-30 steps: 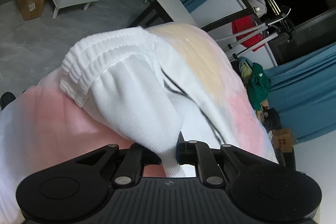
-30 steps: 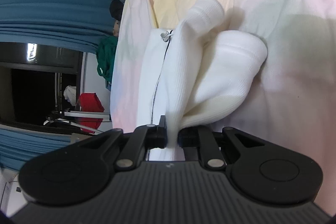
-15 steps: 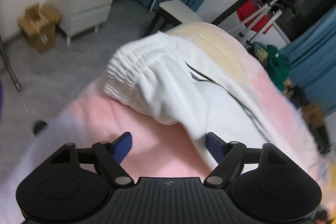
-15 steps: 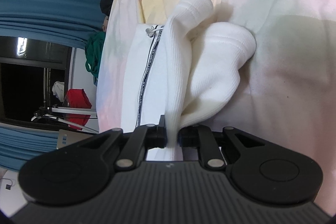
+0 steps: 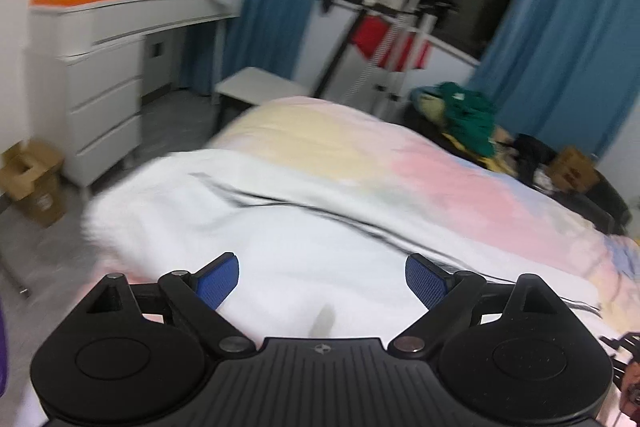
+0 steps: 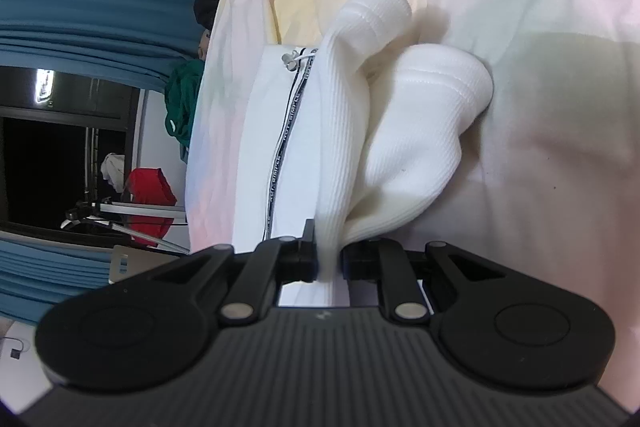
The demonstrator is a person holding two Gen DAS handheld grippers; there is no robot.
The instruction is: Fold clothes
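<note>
Garment (image 5: 280, 227) now flat on bedspread (image 5: 460, 187)

The garment (image 5: 256, 227) lies on the bed (image 5: 460, 187). The drawers (image 5: 100, 87) stand at ten o'clock, the rack (image 5: 400, 39) at twelve, the clothes pile (image 5: 468, 115) at two.

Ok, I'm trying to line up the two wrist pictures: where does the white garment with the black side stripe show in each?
Left wrist: the white garment lies blurred across the lower middle, on the pastel bed cover, just past the open left gripper.
Right wrist: it fills the centre, bunched, pinched in the shut right gripper, stripe toward the left.
Shared landmark: the green clothing pile beside the bed.
</note>
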